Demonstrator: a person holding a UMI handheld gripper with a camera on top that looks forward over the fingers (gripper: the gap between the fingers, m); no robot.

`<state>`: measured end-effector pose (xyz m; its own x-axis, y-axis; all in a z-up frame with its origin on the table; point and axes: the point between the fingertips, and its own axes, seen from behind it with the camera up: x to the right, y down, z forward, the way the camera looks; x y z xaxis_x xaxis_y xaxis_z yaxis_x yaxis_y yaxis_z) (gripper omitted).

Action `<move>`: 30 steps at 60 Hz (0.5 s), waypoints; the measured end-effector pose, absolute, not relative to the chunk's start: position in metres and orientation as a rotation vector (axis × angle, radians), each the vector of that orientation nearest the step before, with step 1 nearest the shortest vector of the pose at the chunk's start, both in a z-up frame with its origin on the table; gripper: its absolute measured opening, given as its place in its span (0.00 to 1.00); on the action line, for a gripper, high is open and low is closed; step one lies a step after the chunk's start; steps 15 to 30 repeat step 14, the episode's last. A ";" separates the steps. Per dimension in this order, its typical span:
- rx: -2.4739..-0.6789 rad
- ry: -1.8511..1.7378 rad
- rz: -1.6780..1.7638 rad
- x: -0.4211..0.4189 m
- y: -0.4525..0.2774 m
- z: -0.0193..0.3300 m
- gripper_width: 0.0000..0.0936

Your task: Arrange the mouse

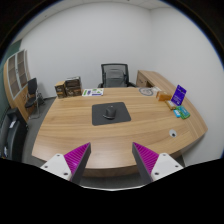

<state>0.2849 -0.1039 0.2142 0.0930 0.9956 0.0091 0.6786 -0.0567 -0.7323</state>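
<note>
A dark mouse (108, 111) lies on a dark grey mouse mat (111, 113) in the middle of a large wooden table (80, 125). My gripper (111, 160) is high above the table's near edge, well short of the mat. Its two fingers (72, 160) with magenta pads are spread wide apart with nothing between them.
A black office chair (116, 75) stands at the table's far side. Boxes (70, 88) sit at the far left of the table, a purple box (178, 95) and small items (181, 114) at the right. Another chair (33, 95) and a shelf (17, 72) stand at the left.
</note>
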 end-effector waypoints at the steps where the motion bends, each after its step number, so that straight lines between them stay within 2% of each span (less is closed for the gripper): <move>1: -1.801 -1.645 0.710 0.286 -0.105 0.214 0.92; 30: -1.777 -1.639 0.712 0.292 -0.101 0.222 0.92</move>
